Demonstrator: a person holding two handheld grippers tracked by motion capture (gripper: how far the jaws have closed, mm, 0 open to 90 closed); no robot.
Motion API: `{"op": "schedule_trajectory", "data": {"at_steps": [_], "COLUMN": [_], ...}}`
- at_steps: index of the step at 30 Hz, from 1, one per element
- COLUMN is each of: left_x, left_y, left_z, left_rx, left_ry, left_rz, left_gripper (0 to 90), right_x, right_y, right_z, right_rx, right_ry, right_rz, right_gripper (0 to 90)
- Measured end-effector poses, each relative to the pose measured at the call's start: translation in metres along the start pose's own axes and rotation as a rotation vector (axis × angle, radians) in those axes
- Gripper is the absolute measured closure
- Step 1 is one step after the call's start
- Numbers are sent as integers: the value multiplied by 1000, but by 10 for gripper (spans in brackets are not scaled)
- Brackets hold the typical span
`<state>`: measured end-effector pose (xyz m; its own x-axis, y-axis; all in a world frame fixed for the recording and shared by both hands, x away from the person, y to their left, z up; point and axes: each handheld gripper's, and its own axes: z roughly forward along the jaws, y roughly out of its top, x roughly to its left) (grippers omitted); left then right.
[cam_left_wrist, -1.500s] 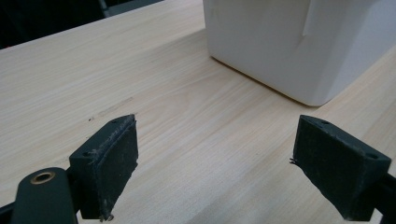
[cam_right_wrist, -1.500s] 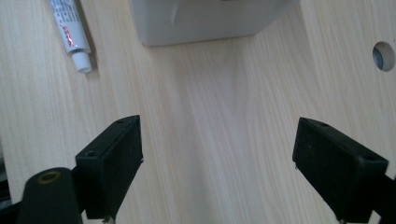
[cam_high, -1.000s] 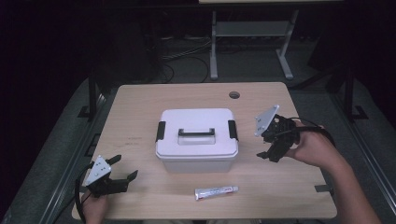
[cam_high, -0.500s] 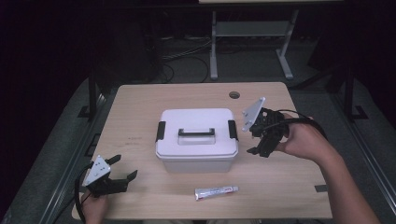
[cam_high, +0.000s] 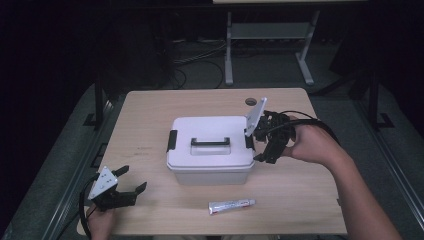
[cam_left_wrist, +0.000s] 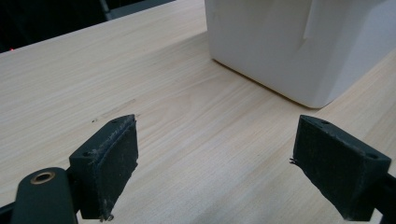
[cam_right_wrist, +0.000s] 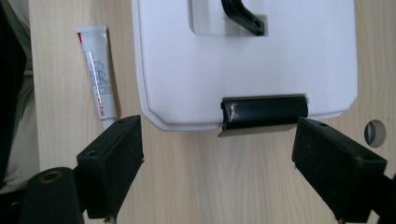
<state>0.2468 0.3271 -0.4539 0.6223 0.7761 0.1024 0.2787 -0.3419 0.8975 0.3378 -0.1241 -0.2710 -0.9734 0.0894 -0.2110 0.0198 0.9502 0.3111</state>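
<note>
A white lidded box (cam_high: 210, 150) with a black handle (cam_high: 210, 142) stands in the middle of the table. A black latch (cam_right_wrist: 264, 114) sits on its right end, another (cam_high: 172, 140) on its left end. My right gripper (cam_high: 260, 142) hovers open just above and beside the right latch, which lies between its jaws in the right gripper view. A white tube (cam_high: 231, 205) lies in front of the box. My left gripper (cam_high: 131, 180) rests open at the table's front left, its jaws pointing toward the box corner (cam_left_wrist: 299, 46).
The wooden table (cam_high: 150, 115) has a round cable hole (cam_high: 251, 101) at its back right. A metal stand (cam_high: 270, 35) and cables lie on the floor behind. Bare wood surrounds the box on all sides.
My right gripper has moved left from the table's right side to the box's right latch. The left gripper has stayed in place.
</note>
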Motion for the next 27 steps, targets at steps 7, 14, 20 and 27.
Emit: {"op": "schedule_trajectory", "data": {"at_steps": [7,14,20,27], "left_x": [0,0,0,0], "left_y": [0,0,0,0], "left_z": [0,1,0,0], "left_rx": [4,6,0,1], "left_ry": [-1,-2,-2,-3], "left_rz": [1,4,0,0], "left_gripper": [135,135,135,135], "right_x": [-2,-3,-5,-7], "right_y": [6,16,23,31], "right_z": [2,3,4,7], "right_rx": [6,12,15,15], "right_ry": [10,15,21,31], "right_rz": [-8,-17,-27,-37], "right_gripper": [160,160,160,160]}}
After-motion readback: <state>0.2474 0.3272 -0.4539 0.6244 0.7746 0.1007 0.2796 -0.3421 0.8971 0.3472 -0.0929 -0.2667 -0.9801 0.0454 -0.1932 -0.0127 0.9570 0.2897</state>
